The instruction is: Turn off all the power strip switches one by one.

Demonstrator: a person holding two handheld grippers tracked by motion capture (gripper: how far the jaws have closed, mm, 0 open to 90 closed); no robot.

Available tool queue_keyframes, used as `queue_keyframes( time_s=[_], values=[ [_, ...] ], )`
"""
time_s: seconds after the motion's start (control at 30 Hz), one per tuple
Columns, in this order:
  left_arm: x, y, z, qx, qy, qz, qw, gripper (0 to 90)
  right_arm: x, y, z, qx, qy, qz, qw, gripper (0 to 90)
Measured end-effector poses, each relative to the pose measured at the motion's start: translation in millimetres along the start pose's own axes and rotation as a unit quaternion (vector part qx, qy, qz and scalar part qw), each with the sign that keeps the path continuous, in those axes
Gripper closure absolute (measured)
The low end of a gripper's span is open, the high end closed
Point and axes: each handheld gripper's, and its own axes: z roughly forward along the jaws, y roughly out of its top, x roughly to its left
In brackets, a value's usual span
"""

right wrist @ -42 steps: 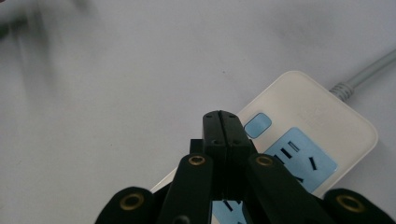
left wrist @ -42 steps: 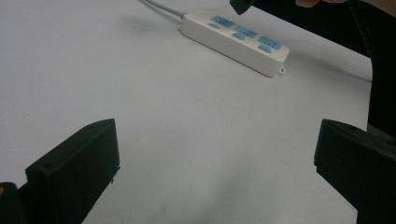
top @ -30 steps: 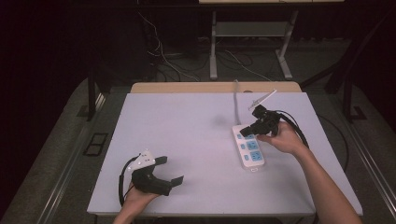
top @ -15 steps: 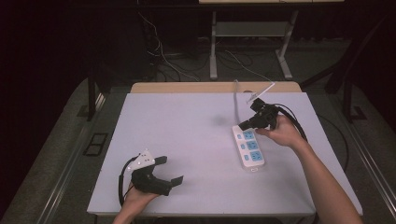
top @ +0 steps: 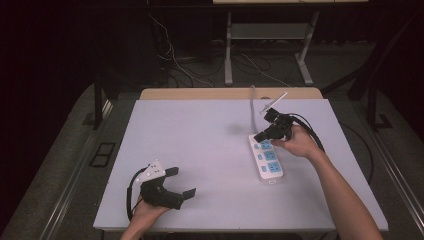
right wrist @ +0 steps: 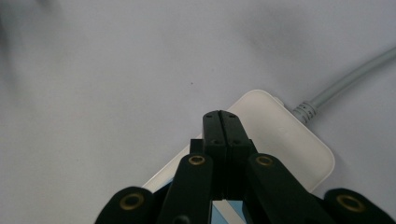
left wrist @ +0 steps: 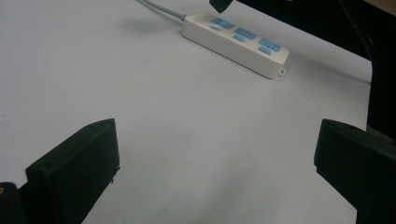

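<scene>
1. One white power strip (top: 265, 156) with three blue socket panels lies flat on the table (top: 210, 130), in its right half, roughly midway between the far and near edges, lengthwise from far to near.
2. Its grey cable (top: 252, 107) leaves the far end and runs toward the table's far edge.
3. Over that far end sits the right gripper (top: 261, 135); its jaws are pressed fully together with nothing between them, tips pointing down at the strip's plain white end, next to where the cable enters. Whether the tips touch the casing cannot be told.
4. Near the table's near-left corner, well apart from the strip, the left gripper (top: 186, 183) rests with its jaws spread wide, empty, facing the strip across bare table.
</scene>
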Motion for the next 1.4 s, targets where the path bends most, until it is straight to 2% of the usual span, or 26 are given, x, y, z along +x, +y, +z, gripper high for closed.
queue_keyframes(
  time_s=[0.47, 0.67, 0.83, 1.03, 1.27, 1.4],
  values=[
    [0.5, 0.0, 0.0, 0.000, 0.000, -0.001, 1.0000, 0.0, -2.9, -0.8, 12.5, 0.013, 0.007, 0.001, 0.9999, 90.0],
    [1.0, -0.1, -0.4, 0.000, 0.000, -0.001, 1.0000, 0.0, -1.8, -1.7, 19.2, 0.029, -0.001, -0.003, 0.9996, 90.0],
    [0.9, -0.2, -0.7, 0.001, 0.001, 0.000, 1.0000, 0.0, -2.6, -2.9, 19.8, 0.020, 0.005, 0.002, 0.9998, 90.0],
    [0.4, -0.1, -0.4, 0.001, 0.001, 0.001, 1.0000, 0.0, -3.0, -4.1, 18.4, 0.021, -0.005, 0.002, 0.9998, 90.0],
    [-0.4, -0.2, 0.9, 0.002, 0.000, 0.000, 1.0000, 0.0, -9.0, -11.9, 17.8, -0.004, 0.014, 0.021, 0.9997, 90.0],
    [-0.8, -0.1, 1.6, 0.003, -0.001, 0.002, 1.0000, 0.0, -9.4, -13.8, 18.0, -0.012, 0.014, 0.025, 0.9995, 90.0]
  ],
)
